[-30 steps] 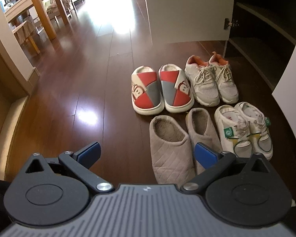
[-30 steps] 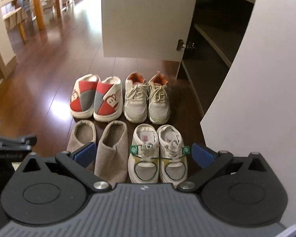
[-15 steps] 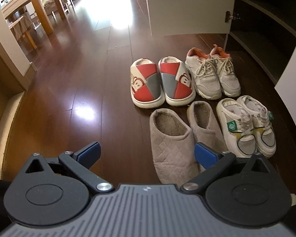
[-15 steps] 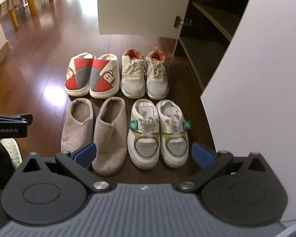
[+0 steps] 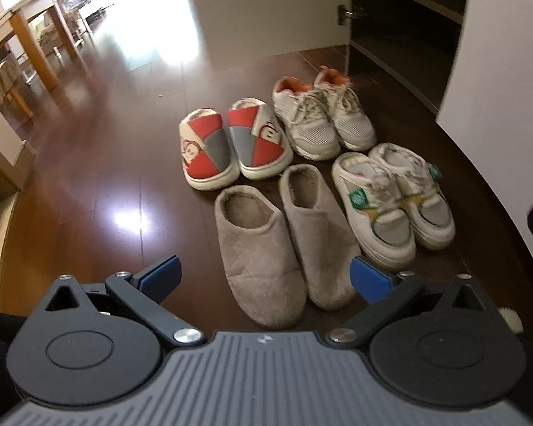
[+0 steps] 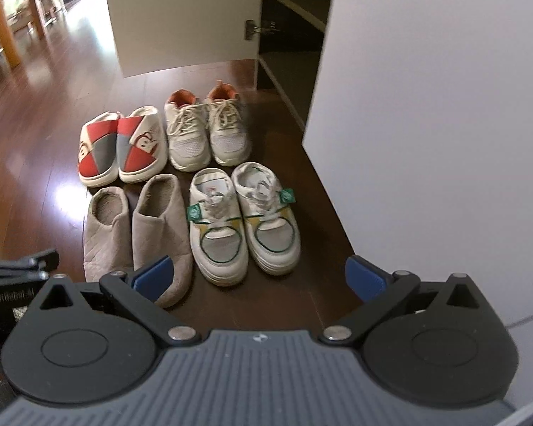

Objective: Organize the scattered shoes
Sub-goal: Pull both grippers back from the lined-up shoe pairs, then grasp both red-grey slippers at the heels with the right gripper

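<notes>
Several pairs of shoes stand side by side in two rows on the dark wood floor. The far row holds red and grey slippers (image 5: 231, 145) (image 6: 120, 143) and white laced sneakers (image 5: 323, 120) (image 6: 206, 129). In the near row are beige quilted slippers (image 5: 284, 245) (image 6: 138, 227) and white sneakers with green tags (image 5: 394, 198) (image 6: 245, 220). My left gripper (image 5: 264, 277) hovers open above the toes of the beige slippers, holding nothing. My right gripper (image 6: 257, 277) hangs open just short of the green-tagged sneakers, also holding nothing.
An open shoe cabinet (image 5: 401, 28) with dark shelves stands behind the shoes, its white door (image 5: 266, 10) swung out on the left and another white door (image 6: 437, 135) close on the right. A wooden table (image 5: 21, 42) stands far left. The left gripper's body (image 6: 14, 284) shows at the right view's left edge.
Both grippers have pulled back and risen, so the shoes sit farther down the views. The shoes have not moved. Both stay open.
</notes>
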Demonstrator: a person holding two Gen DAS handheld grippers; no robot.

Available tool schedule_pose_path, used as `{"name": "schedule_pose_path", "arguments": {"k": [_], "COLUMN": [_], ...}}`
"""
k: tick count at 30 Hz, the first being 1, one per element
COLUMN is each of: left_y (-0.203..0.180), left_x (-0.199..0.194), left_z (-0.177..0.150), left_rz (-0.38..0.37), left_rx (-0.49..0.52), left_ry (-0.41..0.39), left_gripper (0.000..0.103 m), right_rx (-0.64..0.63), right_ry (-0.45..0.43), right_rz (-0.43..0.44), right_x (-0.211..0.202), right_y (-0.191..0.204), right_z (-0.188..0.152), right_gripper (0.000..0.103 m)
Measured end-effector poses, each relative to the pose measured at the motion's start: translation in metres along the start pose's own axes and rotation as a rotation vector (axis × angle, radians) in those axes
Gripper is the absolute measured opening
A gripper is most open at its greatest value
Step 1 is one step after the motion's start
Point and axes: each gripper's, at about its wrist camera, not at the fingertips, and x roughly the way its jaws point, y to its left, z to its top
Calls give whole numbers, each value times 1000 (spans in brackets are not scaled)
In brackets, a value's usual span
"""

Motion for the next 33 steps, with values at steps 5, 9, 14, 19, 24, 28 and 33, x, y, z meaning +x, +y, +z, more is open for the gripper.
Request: {"name": "schedule_pose_path", "arguments": {"k": [5, 9, 14, 19, 24, 28, 33], "left_y": [-13, -5, 48, 108, 171, 194, 213], "left_x": [-8, -24, -60, -92, -69, 8, 116], "left_z": [-12, -5, 36, 82, 139, 180, 190], "left_rz": [-26, -15, 84, 206, 277, 253, 211], "left_rx": [41, 38, 5, -1, 22, 75, 105], "left_ry": [2, -32, -147, -277, -295, -174, -87], "left_gripper": [102, 102, 102, 102, 102, 102, 102], "right_rx": [18, 7, 78, 94, 118, 114, -56], "right_ry": [-19, -34, -177, -491, -369, -180, 41], "right_rz": [3, 6, 62, 226, 312, 302, 303], "right_x": [-14, -25, -69, -137, -70, 13, 135], "right_y": [-2, 3, -2, -4, 18, 61, 142], "right_z": [-6, -4, 31, 82, 121, 157, 200], "right_gripper": [102, 102, 96, 102, 102, 101, 97]}}
